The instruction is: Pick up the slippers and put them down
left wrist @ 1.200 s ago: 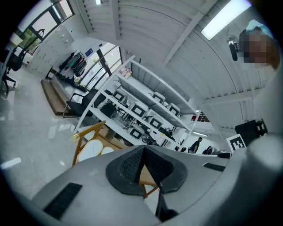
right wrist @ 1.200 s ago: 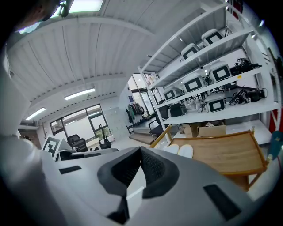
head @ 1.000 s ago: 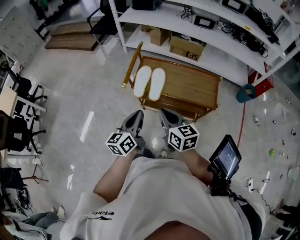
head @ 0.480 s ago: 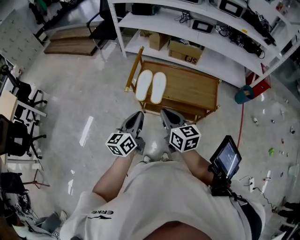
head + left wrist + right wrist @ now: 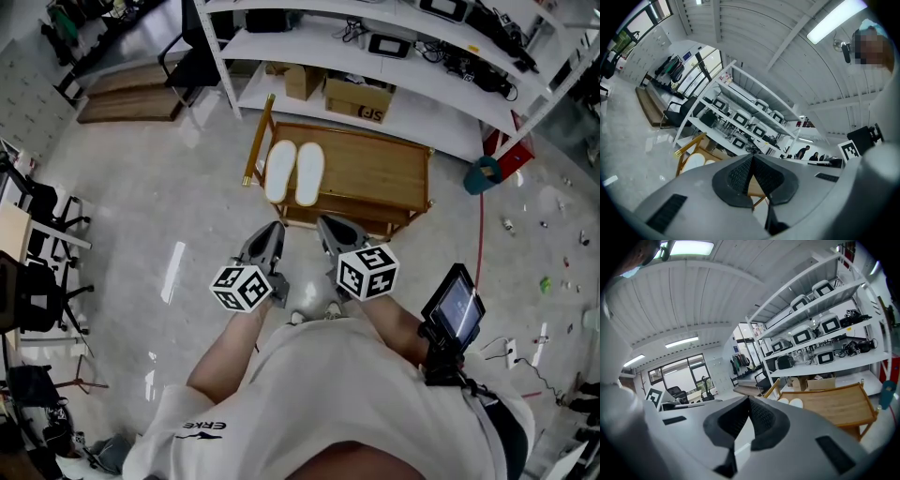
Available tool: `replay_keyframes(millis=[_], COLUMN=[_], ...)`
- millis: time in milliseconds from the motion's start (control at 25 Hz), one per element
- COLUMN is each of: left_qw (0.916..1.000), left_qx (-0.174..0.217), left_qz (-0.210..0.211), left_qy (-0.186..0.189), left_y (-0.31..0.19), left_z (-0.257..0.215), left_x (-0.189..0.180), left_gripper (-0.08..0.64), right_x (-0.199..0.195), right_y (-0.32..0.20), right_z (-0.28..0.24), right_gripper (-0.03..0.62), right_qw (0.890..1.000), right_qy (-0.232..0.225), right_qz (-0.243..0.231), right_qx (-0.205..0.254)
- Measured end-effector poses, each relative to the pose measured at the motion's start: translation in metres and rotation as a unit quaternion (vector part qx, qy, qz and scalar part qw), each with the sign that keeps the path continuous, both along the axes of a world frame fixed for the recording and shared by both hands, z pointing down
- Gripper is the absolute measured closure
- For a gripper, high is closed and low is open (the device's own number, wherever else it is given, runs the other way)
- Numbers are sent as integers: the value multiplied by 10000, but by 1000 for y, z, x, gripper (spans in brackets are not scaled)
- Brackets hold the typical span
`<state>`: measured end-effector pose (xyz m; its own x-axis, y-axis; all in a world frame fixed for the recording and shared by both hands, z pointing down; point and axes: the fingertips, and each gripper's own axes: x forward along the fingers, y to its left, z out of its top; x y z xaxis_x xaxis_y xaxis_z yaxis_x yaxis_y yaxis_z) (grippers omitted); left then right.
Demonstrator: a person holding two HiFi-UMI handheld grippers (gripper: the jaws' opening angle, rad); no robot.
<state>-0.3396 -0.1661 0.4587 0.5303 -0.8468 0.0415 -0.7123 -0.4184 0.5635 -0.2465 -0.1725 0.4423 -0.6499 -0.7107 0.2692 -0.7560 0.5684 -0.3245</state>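
A pair of white slippers point(image 5: 294, 172) lies side by side, soles up, on the left end of a low wooden table point(image 5: 375, 173). Both grippers hover over the floor just in front of the table, short of the slippers. My left gripper point(image 5: 274, 232) is shut with nothing in it, and so is my right gripper point(image 5: 330, 226). In the left gripper view the shut jaws point(image 5: 752, 158) point toward the slippers point(image 5: 696, 161). The right gripper view has its shut jaws point(image 5: 749, 400) in front of the slippers point(image 5: 795, 402) and the table point(image 5: 834, 401).
White shelving with cardboard boxes point(image 5: 356, 97) stands behind the table. A teal bucket point(image 5: 486, 175) sits to the table's right, office chairs point(image 5: 37, 225) at the left edge, a wooden platform point(image 5: 131, 92) at the far left. A screen device point(image 5: 455, 309) is strapped to the person's right forearm.
The head view has drifted a little, so the table and slippers sit slightly higher and further left in the picture. Both grippers keep their place and stay shut.
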Motion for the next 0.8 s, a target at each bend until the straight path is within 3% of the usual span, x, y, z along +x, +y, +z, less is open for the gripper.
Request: replay_keyframes(millis=[800], left_qw=[9999], left_qx=[-107], left_qz=[132], left_qy=[28], left_y=[-11], left_z=[7], left_x=[-20], left_gripper=[555], right_x=[-21], right_y=[-8], right_z=[6], right_gripper=[588], right_qw=[9999], right_qy=[101], right_qz=[65], right_qx=[-20])
